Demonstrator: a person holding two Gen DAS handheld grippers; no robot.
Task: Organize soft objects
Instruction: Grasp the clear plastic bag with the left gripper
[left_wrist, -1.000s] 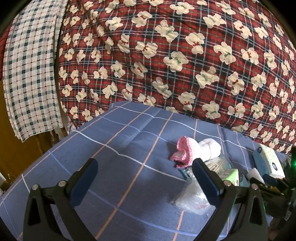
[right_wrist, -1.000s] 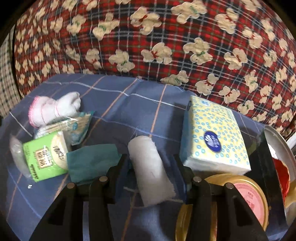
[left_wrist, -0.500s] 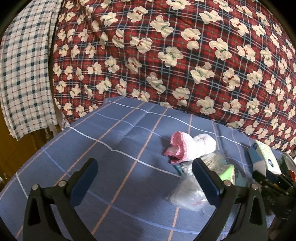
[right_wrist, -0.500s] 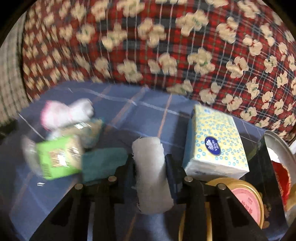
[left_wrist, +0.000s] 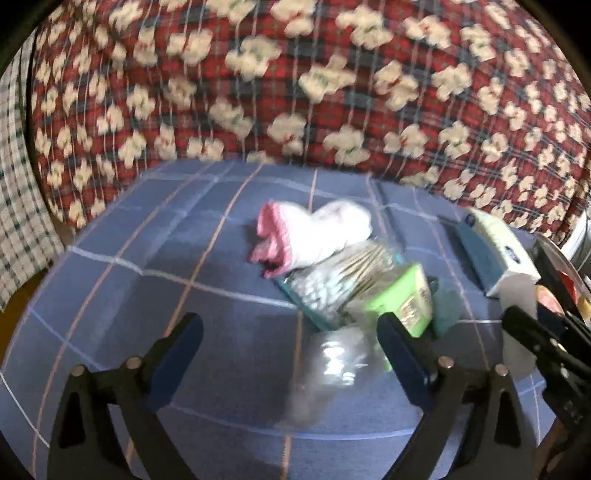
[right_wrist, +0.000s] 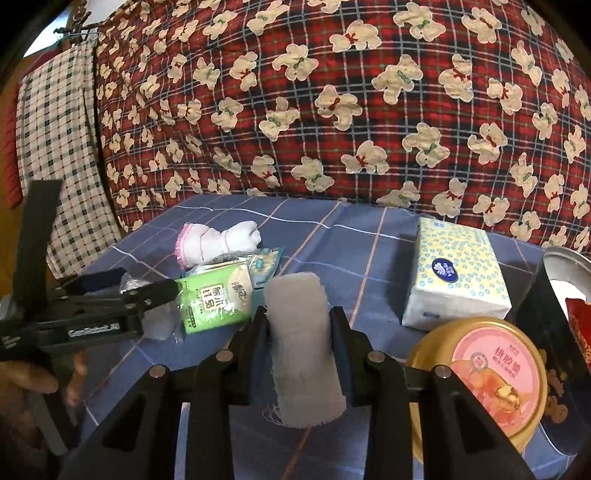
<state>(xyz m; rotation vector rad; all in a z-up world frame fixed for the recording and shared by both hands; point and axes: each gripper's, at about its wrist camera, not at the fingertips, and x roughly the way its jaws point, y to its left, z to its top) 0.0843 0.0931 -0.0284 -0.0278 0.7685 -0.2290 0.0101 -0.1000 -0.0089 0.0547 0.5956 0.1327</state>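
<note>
- Gauze roll (right_wrist: 303, 343) sits clamped in the right gripper (right_wrist: 297, 325), above the bed's near edge.
- Left gripper (left_wrist: 291, 345), empty, jaws closing from wide, faces the wipes pack (left_wrist: 402, 299).
- Step in hand seems to be carrying; next needs a clear spot for the roll.

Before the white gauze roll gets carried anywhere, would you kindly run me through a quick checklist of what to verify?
1. Right claw clamped on the white gauze roll: ok, a finger presses each side.
2. Roll clear of the blue checked cloth: cannot tell, its lower end hides the cloth beneath.
3. Loose frayed end under control: not ok, it hangs free below the fingers.
4. Left claw holding nothing: ok, its jaws are wide, just closing, with only the clear plastic bag lying beyond them.
5. Tissue pack and gold-lidded tin clear of the roll: ok, both sit apart to its right.
</note>
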